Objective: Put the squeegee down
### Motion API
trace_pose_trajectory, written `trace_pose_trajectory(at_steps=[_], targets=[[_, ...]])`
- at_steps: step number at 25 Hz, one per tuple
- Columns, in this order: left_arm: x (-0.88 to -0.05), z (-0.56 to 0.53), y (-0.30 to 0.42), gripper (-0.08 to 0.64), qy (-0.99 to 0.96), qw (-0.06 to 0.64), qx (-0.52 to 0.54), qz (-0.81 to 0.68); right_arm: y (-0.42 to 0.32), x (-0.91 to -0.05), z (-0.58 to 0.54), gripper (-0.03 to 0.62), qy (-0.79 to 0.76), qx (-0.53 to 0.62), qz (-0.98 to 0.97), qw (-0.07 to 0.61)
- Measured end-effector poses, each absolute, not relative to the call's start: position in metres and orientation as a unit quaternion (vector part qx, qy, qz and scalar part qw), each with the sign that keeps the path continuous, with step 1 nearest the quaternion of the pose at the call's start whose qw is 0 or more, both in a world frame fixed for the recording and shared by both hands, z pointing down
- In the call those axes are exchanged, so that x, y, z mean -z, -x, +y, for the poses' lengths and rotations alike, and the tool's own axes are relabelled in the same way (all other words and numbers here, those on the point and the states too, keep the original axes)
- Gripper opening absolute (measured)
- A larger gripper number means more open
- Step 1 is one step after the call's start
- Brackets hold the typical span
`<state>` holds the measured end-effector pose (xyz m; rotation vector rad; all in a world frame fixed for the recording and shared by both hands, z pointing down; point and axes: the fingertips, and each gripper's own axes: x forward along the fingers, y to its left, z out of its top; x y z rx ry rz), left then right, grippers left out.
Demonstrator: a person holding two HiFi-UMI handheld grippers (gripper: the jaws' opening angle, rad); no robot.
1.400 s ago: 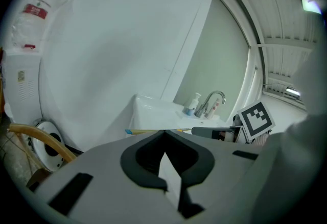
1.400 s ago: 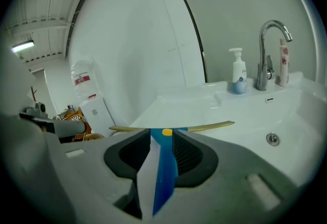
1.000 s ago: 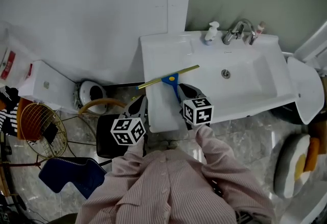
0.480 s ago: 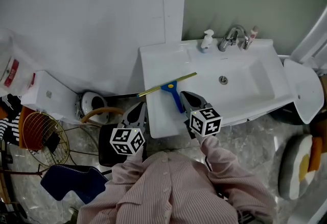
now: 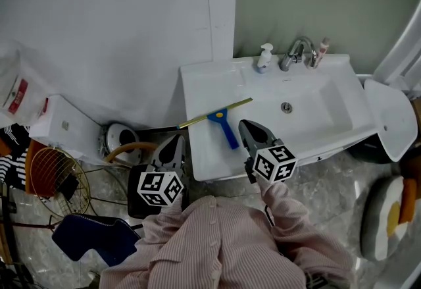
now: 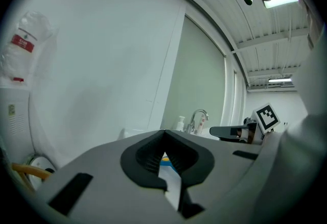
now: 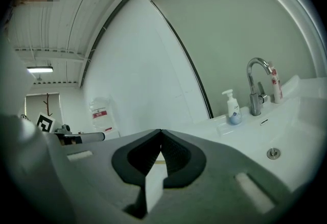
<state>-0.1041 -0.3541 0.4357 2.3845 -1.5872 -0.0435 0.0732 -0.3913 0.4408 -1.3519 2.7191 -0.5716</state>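
The squeegee [image 5: 222,124], with a blue handle and a brass-coloured blade, lies flat on the left ledge of the white sink [image 5: 204,83], blade end toward the wall. My right gripper [image 5: 245,124] hovers just right of the handle's near end, apart from it, shut with nothing between its pads. In the right gripper view its jaws [image 7: 161,131] meet at the tips. My left gripper [image 5: 176,141] hangs off the sink's left front corner, also shut and empty. In the left gripper view [image 6: 163,131] a sliver of the blue squeegee [image 6: 166,160] shows behind the jaws.
A soap bottle [image 5: 264,57], tap [image 5: 299,51] and small tube [image 5: 322,47] stand at the back of the sink. A white lid [image 5: 389,116] sits to the right. On the floor left are a black stool [image 5: 133,182], wire basket [image 5: 49,169] and white box [image 5: 62,124].
Both grippers have drawn back toward me and risen off the sink edge. The right one has come away from the squeegee handle, and the squeegee stays lying on the ledge.
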Motion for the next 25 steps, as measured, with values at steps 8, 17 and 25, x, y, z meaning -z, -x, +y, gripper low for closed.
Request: trace_pose_trajectory(at_steps=[8,17,25], targets=[[-0.431,-0.350,0.114,0.002,-0.812,0.125,0.022,-0.569,-0.080,-0.435,-0.387,0.005,0.437,0.164,0.884,0.026],[-0.428,-0.349,0.118,0.002,-0.804,0.117,0.020,-0.582,-0.088,-0.431,-0.388,0.005,0.442,0.159,0.882,0.032],[-0.430,-0.346,0.116,0.002,-0.802,0.112,0.011,-0.587,-0.099,-0.431,-0.389,0.005,0.451,0.161,0.877,0.039]])
